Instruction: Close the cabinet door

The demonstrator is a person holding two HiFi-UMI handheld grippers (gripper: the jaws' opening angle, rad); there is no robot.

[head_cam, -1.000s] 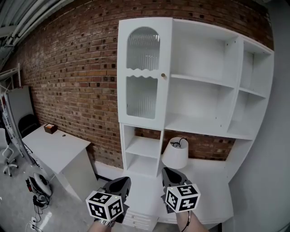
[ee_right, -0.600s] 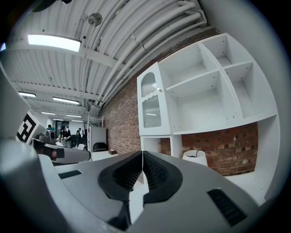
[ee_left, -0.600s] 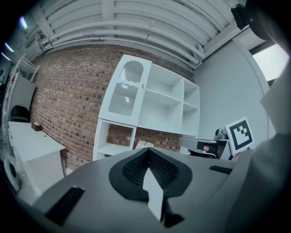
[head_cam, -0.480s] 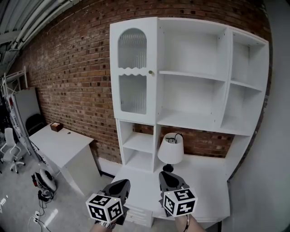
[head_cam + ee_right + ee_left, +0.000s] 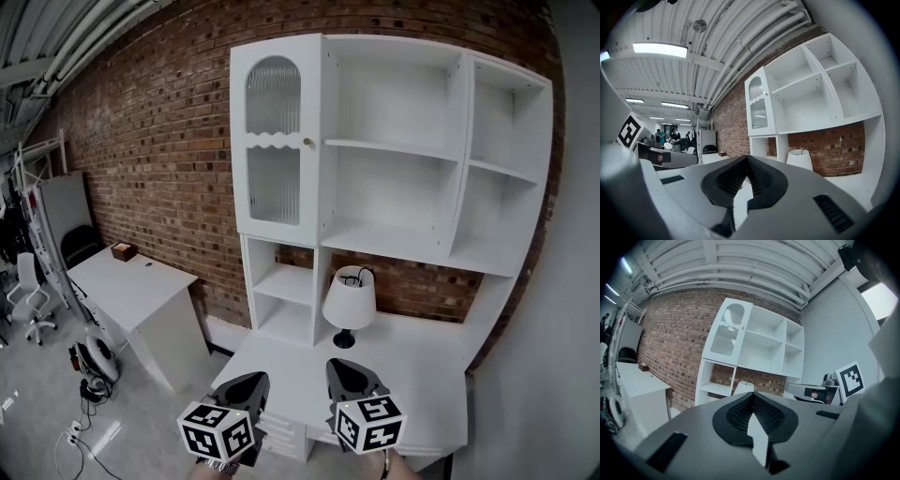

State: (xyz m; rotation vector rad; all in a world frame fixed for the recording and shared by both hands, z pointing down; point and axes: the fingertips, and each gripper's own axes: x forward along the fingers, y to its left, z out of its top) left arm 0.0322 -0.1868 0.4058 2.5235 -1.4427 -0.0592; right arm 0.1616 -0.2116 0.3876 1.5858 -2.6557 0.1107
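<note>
While left tool point(image 5: 255, 378) and right tool point(image 5: 341, 365) are jaws-together, white ribbed-glass cabinet door point(image 5: 275, 141) closed

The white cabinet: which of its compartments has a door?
The upper left one, behind the door with ribbed glass panes and a small knob; the others are open shelves.

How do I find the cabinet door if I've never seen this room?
Find the big white shelf unit against the brick wall. The cabinet door covers its top left part. Only it has ribbed glass, an arched top and a small knob; the other shelves are open.
</note>
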